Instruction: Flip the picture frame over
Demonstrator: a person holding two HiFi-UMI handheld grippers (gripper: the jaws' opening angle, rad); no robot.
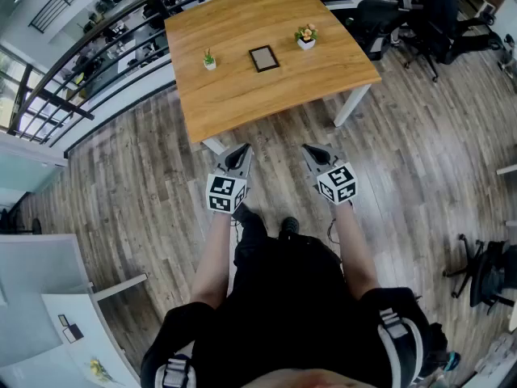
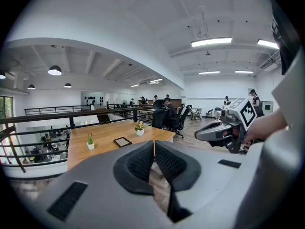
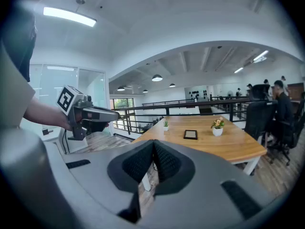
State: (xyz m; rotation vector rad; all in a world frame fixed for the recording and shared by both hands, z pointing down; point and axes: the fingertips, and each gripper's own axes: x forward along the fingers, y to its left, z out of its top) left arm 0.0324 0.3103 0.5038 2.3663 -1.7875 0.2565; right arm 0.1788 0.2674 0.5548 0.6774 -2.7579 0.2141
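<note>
Open-plan office, wooden table (image 1: 234, 95) on plank floor (image 1: 121, 184). The picture frame (image 1: 263, 58) is seen lying flat mid-table, between a green plant (image 1: 209, 60) and a flowering plant (image 1: 305, 35). The left gripper (image 1: 243, 150) and right gripper (image 1: 309, 150) are held short of the table edge, well apart from the frame. On both, the jaws are pressed together with nothing between them.

Black-edged picture frame (image 1: 264, 58), honey-brown table (image 1: 242, 95), grey-brown plank floor (image 1: 145, 176)

wood floor (image 1: 420, 160), wooden table (image 1: 242, 95), black railing (image 1: 89, 55)
</note>
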